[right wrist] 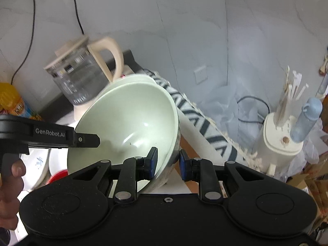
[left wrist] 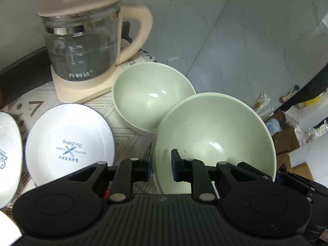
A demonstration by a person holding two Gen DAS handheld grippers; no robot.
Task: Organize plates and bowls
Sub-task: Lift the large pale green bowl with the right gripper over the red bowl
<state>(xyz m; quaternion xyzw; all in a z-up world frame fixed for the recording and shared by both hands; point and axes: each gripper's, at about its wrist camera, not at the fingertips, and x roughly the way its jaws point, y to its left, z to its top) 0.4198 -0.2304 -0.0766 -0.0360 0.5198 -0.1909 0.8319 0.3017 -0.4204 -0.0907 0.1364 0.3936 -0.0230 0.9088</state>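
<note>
A large pale green bowl (left wrist: 215, 133) hangs tilted above the table, held from both sides. My left gripper (left wrist: 162, 164) is shut on its near left rim, one pad inside and one outside. My right gripper (right wrist: 168, 162) is shut on the opposite rim of the same green bowl (right wrist: 127, 119). In the right wrist view the left gripper (right wrist: 90, 140) reaches the bowl from the left, with a hand on its grip. A second green bowl (left wrist: 151, 96) stands just behind on the patterned cloth. Two white plates (left wrist: 69, 143) (left wrist: 6, 153) lie to the left.
A glass kettle (left wrist: 82, 41) with a cream lid and handle stands on its base at the back, close behind the second bowl. The table edge (right wrist: 205, 112) with the patterned cloth drops off to the right. Beyond it are boxes, a blue bottle (right wrist: 307, 119) and a white appliance.
</note>
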